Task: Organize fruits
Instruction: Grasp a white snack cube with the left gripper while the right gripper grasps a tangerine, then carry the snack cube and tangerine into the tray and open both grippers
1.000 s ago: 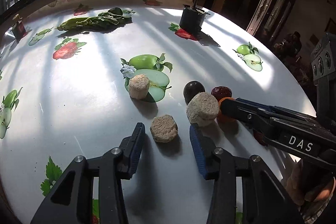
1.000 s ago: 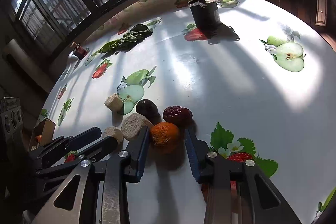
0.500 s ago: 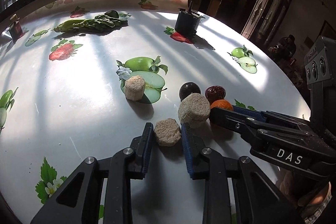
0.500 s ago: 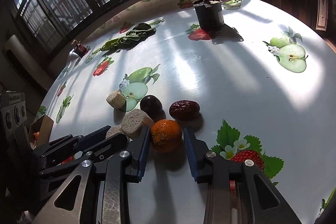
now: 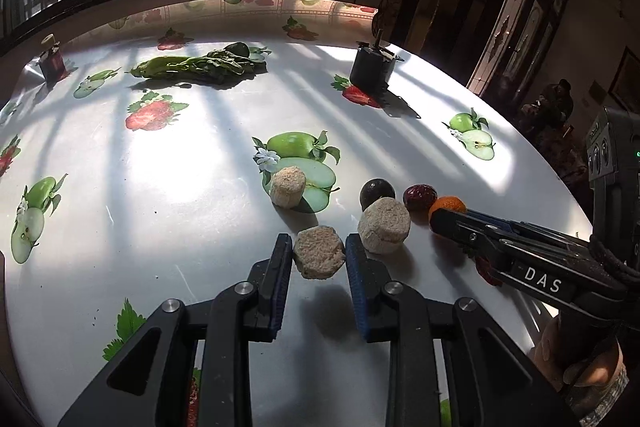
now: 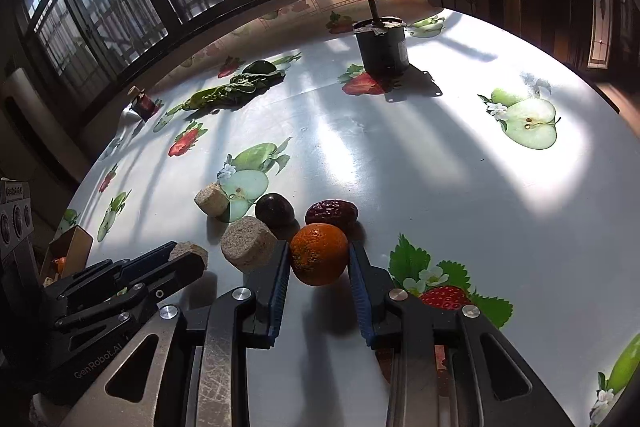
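My left gripper (image 5: 319, 255) is shut on a tan crumbly puck (image 5: 319, 257) and holds it a little above the table; its shadow lies below. My right gripper (image 6: 319, 261) is shut on an orange (image 6: 319, 254), also lifted off the table. Another tan puck (image 5: 384, 225) sits just right of the left gripper, and a third (image 5: 288, 185) lies on the printed apple. A dark plum (image 6: 274, 209) and a red date (image 6: 331, 213) lie just beyond the orange. In the left wrist view the right gripper (image 5: 448, 217) shows with the orange (image 5: 448, 205).
The round table (image 6: 440, 187) has a white cloth with printed fruit. A black motor-like cylinder (image 6: 382, 45) stands at the far side. Leafy greens (image 5: 200, 67) lie far left, with a small dark jar (image 5: 52, 61) near the edge. A cardboard box (image 6: 68, 251) sits beyond the left edge.
My left gripper closed on the tan puck and raised it. My right gripper closed on the orange and raised it off the table.
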`<action>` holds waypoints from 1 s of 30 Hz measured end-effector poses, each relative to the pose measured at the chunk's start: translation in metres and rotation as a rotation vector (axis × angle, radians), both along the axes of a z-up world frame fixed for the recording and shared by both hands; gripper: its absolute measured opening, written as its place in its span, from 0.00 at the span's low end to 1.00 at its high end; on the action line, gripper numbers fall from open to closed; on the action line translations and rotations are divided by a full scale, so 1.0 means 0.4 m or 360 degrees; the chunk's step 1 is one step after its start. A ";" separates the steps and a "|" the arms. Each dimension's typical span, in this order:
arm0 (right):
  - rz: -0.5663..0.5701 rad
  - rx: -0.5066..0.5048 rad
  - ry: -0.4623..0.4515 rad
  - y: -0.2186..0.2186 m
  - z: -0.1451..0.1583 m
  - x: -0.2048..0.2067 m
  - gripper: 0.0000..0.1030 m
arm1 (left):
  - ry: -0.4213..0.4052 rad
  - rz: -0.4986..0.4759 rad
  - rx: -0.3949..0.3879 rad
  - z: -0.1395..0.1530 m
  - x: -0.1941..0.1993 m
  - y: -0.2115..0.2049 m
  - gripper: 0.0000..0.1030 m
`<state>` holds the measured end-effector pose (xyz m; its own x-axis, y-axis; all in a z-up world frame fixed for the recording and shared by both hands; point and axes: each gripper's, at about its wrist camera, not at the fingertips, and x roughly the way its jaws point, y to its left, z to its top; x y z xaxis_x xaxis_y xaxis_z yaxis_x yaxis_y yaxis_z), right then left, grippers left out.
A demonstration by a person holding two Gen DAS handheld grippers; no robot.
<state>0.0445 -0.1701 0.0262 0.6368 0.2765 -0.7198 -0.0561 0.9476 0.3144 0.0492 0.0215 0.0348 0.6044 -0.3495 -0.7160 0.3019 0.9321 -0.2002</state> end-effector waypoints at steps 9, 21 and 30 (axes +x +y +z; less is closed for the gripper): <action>-0.0075 -0.0006 -0.0023 -0.026 0.003 -0.013 0.30 | -0.0052 0.0292 -0.0182 0.117 -0.165 0.229 0.26; 0.0223 -0.0043 -0.0190 0.199 0.148 -0.149 0.31 | 0.0010 0.0992 0.0028 0.100 -0.442 0.716 0.26; 0.0849 -0.0018 -0.0143 0.621 0.150 -0.265 0.31 | 0.0139 0.1094 0.0043 0.027 -0.507 0.824 0.26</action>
<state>-0.0614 0.0784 0.0864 0.4693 0.5709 -0.6737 -0.5565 0.7836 0.2764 -0.1535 0.3510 0.0455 0.6222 0.1108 -0.7750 -0.3751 0.9111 -0.1709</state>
